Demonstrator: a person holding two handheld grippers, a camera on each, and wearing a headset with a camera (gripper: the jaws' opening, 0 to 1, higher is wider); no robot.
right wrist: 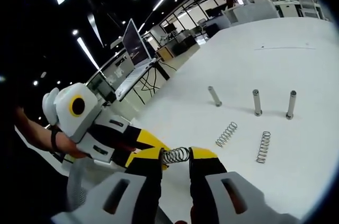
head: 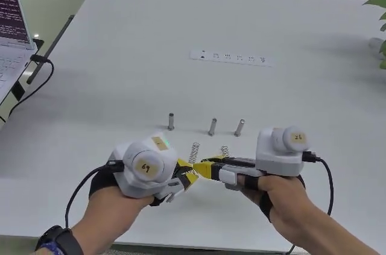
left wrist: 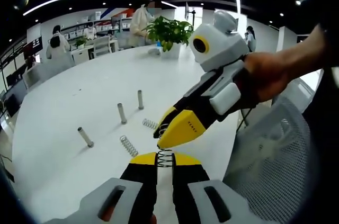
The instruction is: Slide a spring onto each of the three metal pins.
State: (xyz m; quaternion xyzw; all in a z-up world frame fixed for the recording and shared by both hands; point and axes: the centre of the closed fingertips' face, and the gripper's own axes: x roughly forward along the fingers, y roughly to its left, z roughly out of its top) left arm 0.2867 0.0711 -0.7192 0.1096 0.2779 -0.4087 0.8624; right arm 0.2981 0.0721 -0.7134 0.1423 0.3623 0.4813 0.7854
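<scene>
3 upright pins [head: 212, 126], 2 loose springs [head: 193, 152]; left gripper [left wrist: 164, 159] and right gripper [right wrist: 175, 156] fingers pinch a 3rd spring [right wrist: 175, 154].

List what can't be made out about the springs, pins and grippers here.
Left gripper view: the lower end of the held spring is lost between the fingers.
Head view: that spring is hidden behind the crossed left gripper and right gripper.
Head view: the pins are too small to show how they're fixed to the table.
Head view: the laptop is cut by the left edge.
</scene>
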